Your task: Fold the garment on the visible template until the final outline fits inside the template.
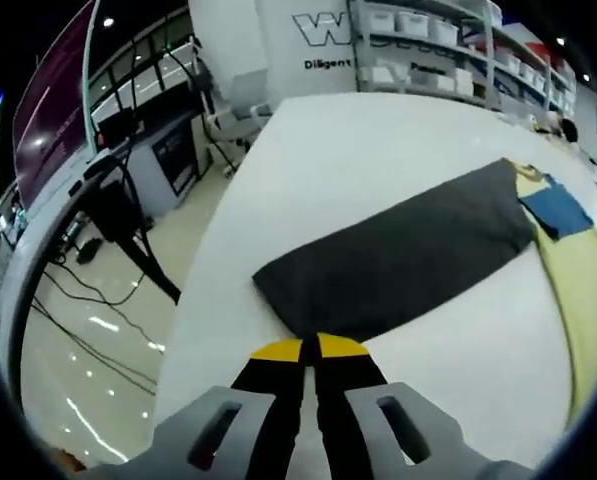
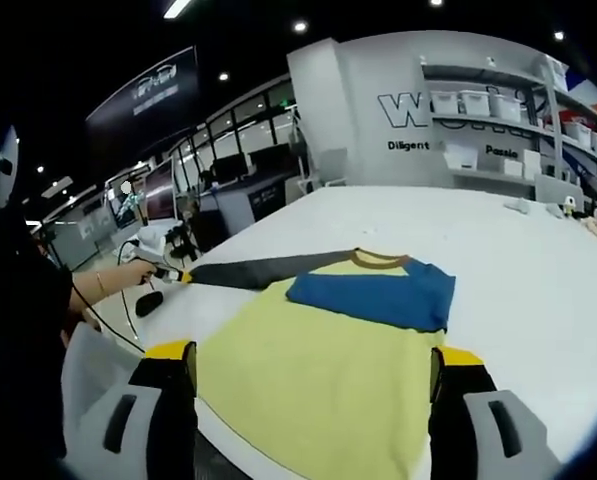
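Left gripper fingers clenched on the grey sleeve tip, hiding it | right gripper fingers spread, released, over soft yellow garment with blue folded sleeve, flat on white desk | template cannot be made out

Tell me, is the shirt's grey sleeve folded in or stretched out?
Stretched out. The grey sleeve lies flat and long across the white table, its end pinched in the left claw.

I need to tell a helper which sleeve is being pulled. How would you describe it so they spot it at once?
On the white table lies a yellow shirt with a blue sleeve folded across its chest. The dark grey sleeve stretches straight out sideways, its cuff pinched by the left gripper.
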The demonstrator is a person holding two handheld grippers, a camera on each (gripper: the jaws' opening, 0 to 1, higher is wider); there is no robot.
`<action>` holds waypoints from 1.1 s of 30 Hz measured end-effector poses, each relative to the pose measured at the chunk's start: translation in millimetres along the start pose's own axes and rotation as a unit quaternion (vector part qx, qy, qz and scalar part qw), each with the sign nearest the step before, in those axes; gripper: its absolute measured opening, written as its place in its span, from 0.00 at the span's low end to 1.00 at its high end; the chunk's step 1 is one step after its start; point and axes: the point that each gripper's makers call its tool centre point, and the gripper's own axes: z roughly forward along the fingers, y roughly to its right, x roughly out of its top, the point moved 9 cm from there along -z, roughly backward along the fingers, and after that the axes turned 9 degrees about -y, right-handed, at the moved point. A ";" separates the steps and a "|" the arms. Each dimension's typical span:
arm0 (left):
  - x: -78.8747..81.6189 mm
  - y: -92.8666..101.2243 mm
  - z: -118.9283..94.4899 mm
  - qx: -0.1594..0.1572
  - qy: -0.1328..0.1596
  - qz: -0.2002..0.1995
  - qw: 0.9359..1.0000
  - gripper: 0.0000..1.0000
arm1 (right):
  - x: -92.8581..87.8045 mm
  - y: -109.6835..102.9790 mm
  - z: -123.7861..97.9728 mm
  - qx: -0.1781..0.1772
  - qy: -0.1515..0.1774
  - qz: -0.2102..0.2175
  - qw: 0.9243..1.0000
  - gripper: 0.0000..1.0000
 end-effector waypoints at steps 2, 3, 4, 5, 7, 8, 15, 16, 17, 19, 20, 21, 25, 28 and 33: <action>-0.5 -1.6 1.0 -0.001 -0.002 -0.007 1.000 0.05 | -1.5 -0.2 -0.4 -0.002 -0.007 -0.005 1.000 0.98; -0.5 -2.0 0.8 0.000 -0.002 -0.010 1.000 0.06 | -2.0 -0.1 -0.6 -0.004 -0.008 -0.007 1.000 0.99; -0.2 -2.1 0.4 0.002 -0.004 -0.010 1.000 0.08 | -2.4 0.1 -0.8 -0.005 -0.010 -0.009 1.000 0.99; 0.0 -3.2 -0.4 0.010 -0.007 -0.011 1.000 0.09 | -2.9 0.3 -1.0 -0.006 -0.013 -0.011 1.000 0.99; 2.2 -4.1 -0.6 0.016 -0.012 -0.008 1.000 0.14 | -3.5 0.6 -1.3 -0.009 -0.018 -0.013 1.000 0.99; 3.2 -5.2 -1.3 0.019 -0.015 -0.010 1.000 0.17 | -3.6 0.6 -1.5 -0.010 -0.020 -0.015 1.000 0.99; 5.1 -2.9 -7.9 -0.007 -0.022 -0.056 0.998 0.29 | -3.1 -0.6 -1.8 -0.009 -0.021 -0.018 1.000 0.99; 3.7 -2.6 -6.5 -0.007 -0.028 -0.062 0.998 0.28 | -2.9 -0.4 -1.6 -0.009 -0.019 -0.015 1.000 0.99; 2.6 -2.9 -5.4 -0.007 -0.031 -0.067 0.997 0.28 | -2.9 -0.2 -1.6 -0.008 -0.018 -0.014 1.000 0.99; 0.8 -2.4 -2.8 -0.008 -0.031 -0.073 0.997 0.25 | -2.8 0.1 -1.9 -0.008 -0.017 -0.013 1.000 0.99; 0.1 -1.7 -1.4 -0.006 -0.033 -0.072 0.997 0.23 | -3.1 0.8 -2.1 -0.009 -0.018 -0.013 1.000 0.99; 0.0 -1.2 -1.1 -0.007 -0.034 -0.072 0.997 0.19 | -3.4 1.1 -2.2 -0.010 -0.020 -0.013 1.000 0.99; 0.9 1.8 0.9 -0.006 -0.029 -0.071 0.997 0.11 | -3.7 3.0 -3.1 -0.013 -0.023 -0.014 1.000 0.99; 1.2 1.8 1.0 -0.005 -0.030 -0.078 0.996 0.10 | -5.0 4.1 -4.1 -0.015 -0.026 -0.014 0.999 0.99; 4.0 1.1 -0.4 -0.007 -0.029 -0.078 0.997 0.06 | -8.6 5.0 -4.0 -0.020 -0.031 -0.015 0.999 0.99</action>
